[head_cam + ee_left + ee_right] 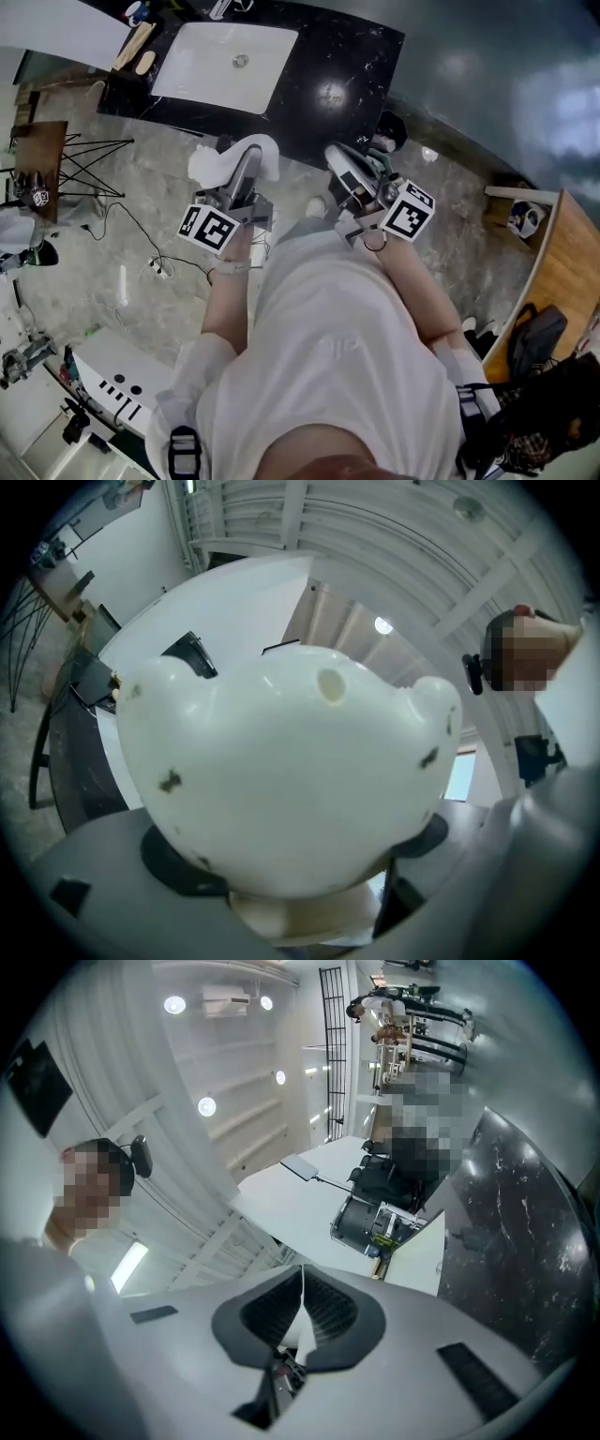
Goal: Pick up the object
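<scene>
between left gripper [302, 853] jaws: white object [281, 771] clamped; right gripper [301, 1322] closed, empty

Both arms are stretching forward side by side. The left gripper [246, 169] is gripping a white object [281, 780]; the right gripper [342, 164] is holding its fingers [330, 1312] together, empty.

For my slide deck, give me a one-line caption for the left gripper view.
Left claw gripping a rounded white plastic object with dark specks and a small hole.
</scene>
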